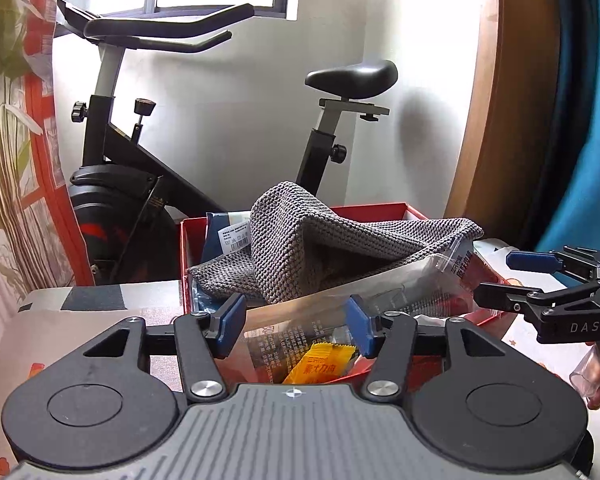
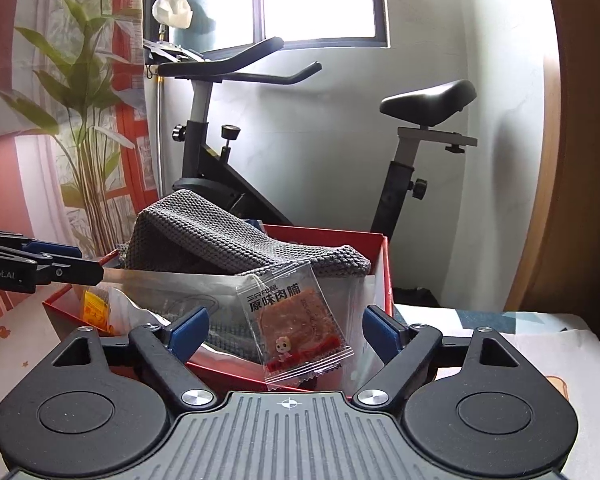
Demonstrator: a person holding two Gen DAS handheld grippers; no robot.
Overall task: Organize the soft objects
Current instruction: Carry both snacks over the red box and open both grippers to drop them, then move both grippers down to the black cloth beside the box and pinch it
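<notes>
Behind my spread left tongs (image 1: pixel 293 326) and right tongs (image 2: pixel 285 330), pinching nothing, the red box (image 2: pixel 382 272) held a grey knitted cloth (image 1: pixel 300 240) that hid its far contents; a clear snack bag (image 2: pixel 295 320) lay nearest, half cut off.

Black left gripper (image 1: pixel 293 326) and right gripper (image 2: pixel 285 330) with blue pads, silver screws, ribbed grey bodies
</notes>
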